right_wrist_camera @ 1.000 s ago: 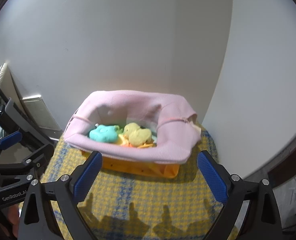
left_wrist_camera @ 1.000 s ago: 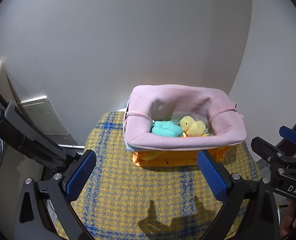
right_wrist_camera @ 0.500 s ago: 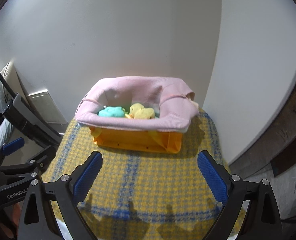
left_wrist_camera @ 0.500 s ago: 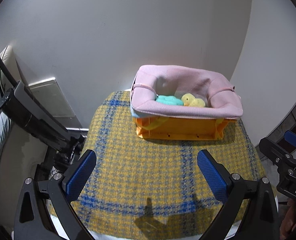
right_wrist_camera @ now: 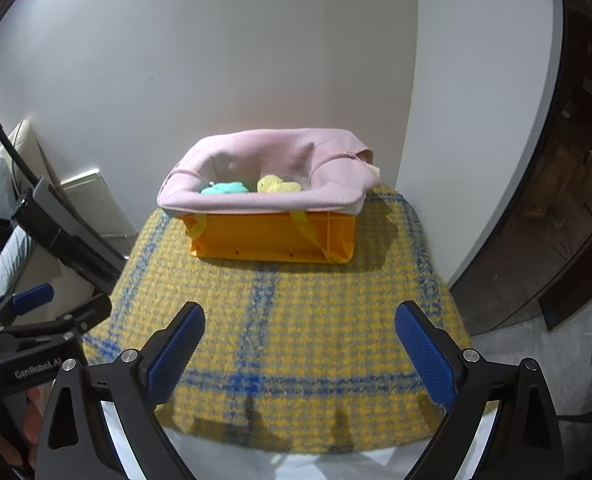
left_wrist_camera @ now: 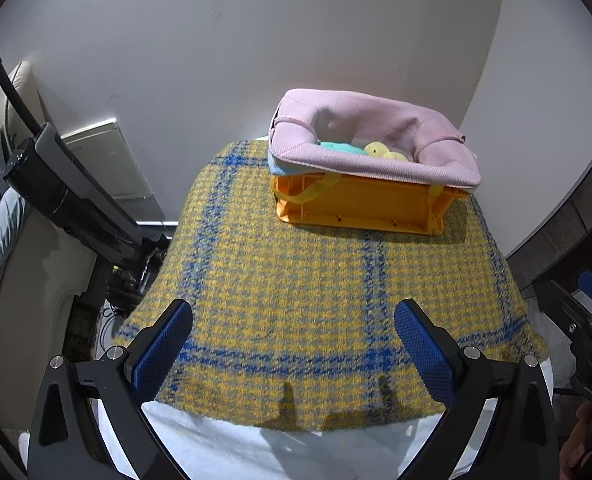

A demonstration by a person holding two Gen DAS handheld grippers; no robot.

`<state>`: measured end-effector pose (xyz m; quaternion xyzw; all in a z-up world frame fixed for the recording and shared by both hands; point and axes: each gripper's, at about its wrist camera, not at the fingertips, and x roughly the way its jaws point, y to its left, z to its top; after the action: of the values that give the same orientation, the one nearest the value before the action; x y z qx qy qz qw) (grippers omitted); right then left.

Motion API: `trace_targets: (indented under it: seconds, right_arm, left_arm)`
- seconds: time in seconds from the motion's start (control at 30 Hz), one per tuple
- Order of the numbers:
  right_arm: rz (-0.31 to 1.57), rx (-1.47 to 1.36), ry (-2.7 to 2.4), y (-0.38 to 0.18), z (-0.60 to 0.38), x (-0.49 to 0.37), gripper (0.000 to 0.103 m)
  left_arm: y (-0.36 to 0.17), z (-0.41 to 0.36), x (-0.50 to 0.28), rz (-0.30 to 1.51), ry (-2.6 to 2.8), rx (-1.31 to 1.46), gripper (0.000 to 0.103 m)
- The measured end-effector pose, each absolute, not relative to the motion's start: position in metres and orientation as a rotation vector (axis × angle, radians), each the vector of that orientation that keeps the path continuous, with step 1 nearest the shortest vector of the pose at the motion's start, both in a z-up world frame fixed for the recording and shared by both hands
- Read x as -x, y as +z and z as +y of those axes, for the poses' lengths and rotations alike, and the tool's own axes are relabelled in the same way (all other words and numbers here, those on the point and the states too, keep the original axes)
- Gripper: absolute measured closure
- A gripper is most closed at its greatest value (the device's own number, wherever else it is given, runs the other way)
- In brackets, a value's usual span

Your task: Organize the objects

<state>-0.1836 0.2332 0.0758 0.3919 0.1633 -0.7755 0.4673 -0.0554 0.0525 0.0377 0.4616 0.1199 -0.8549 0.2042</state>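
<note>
Orange crate [right_wrist_camera: 274, 236] against wall; both tools spread, empty

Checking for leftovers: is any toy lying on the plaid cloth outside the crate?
No, the plaid cloth is bare around the orange crate.

Black tool [left_wrist_camera: 294, 342], blue textured pads [left_wrist_camera: 423, 346]

- The pink cloth [left_wrist_camera: 375, 120] is hiding the lower parts of the teal toy [left_wrist_camera: 337, 147] and yellow toy [left_wrist_camera: 383, 151].
- The frame edge is cropping the right gripper [left_wrist_camera: 591, 320].
</note>
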Motion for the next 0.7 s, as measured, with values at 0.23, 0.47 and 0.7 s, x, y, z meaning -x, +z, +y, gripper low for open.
trace_targets:
  seconds: [0.23, 0.47, 0.7]
  right_arm:
    - [0.423, -1.01, -1.875, 0.063, 0.247, 0.169, 0.007]
    - [0.44, -1.042, -1.869, 0.054, 0.26, 0.157, 0.007]
    - [0.447, -1.064, -1.87, 0.047, 0.27, 0.15, 0.007]
  left_arm:
    - [0.029, 0.061, 0.032, 0.324, -2.349, -1.312, 0.0]
    - [0.017, 0.066, 0.015, 0.324, -2.305, -1.337, 0.0]
    - [0.007, 0.068, 0.006, 0.321, -2.279, -1.381, 0.0]
